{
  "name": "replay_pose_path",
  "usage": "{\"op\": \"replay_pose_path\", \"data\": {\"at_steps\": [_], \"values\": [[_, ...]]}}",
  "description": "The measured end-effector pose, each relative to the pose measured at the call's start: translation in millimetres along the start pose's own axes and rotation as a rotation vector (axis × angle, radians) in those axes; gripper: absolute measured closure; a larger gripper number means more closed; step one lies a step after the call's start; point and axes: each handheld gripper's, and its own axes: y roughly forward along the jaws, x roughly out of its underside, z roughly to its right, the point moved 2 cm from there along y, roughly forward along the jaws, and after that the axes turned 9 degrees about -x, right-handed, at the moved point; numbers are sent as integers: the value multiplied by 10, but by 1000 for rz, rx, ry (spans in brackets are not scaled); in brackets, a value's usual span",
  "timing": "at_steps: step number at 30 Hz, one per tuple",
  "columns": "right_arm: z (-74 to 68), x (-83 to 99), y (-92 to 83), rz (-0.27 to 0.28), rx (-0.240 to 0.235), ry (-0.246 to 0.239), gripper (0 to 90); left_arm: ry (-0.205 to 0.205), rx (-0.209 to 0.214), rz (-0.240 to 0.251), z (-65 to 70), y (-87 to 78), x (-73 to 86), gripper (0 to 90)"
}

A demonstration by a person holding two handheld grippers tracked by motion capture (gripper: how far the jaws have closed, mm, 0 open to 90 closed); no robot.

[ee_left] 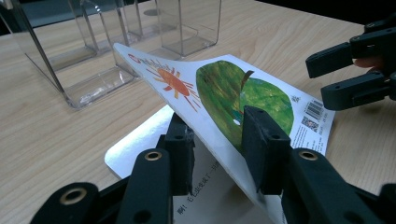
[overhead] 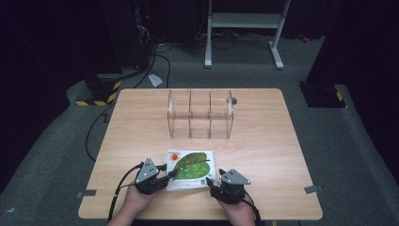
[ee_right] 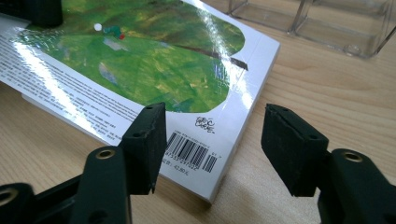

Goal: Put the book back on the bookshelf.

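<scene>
The left gripper (ee_left: 215, 144) was clamped on the book (overhead: 190, 169)'s cover, lifting it off the pages. The book lay at the near edge of the table (overhead: 263, 155), in front of the clear organiser (overhead: 200, 114). The right gripper (ee_right: 212, 144) stood open at the book's barcode corner, not touching it

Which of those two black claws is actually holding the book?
The left gripper: its jaws pinch the book by its lifted cover. The right gripper stands open at the barcode corner, its pads apart from the book.
</scene>
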Motion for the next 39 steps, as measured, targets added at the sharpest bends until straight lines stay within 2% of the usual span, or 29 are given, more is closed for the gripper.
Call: {"op": "replay_pose_path", "data": {"at_steps": [3, 7, 15, 17, 22, 28, 32, 35, 39], "values": [[23, -5, 13, -20, -16, 49, 354, 6, 3, 9, 4, -3, 3, 647], [38, -20, 27, -27, -29, 84, 321, -2, 4, 12, 3, -2, 15, 648], [65, -136, 84, -34, -63, 124, 255, 21, 3, 29, 20, -20, -5, 652], [100, -177, 118, -47, -61, 117, 255, 22, 3, 35, 24, -25, -1, 651], [211, -268, 215, -47, -73, 149, 250, 24, 8, 43, 28, -33, 4, 654], [255, -209, 298, -39, -108, 196, 223, 56, 6, 59, 48, -52, -4, 658], [271, -196, 298, -35, -122, 191, 208, 53, 13, 67, 44, -53, -2, 658], [269, -176, 309, -44, -150, 227, 183, 54, 15, 72, 53, -61, 4, 662], [266, -183, 343, -40, -183, 244, 154, 70, 19, 81, 62, -80, 6, 666]]}}
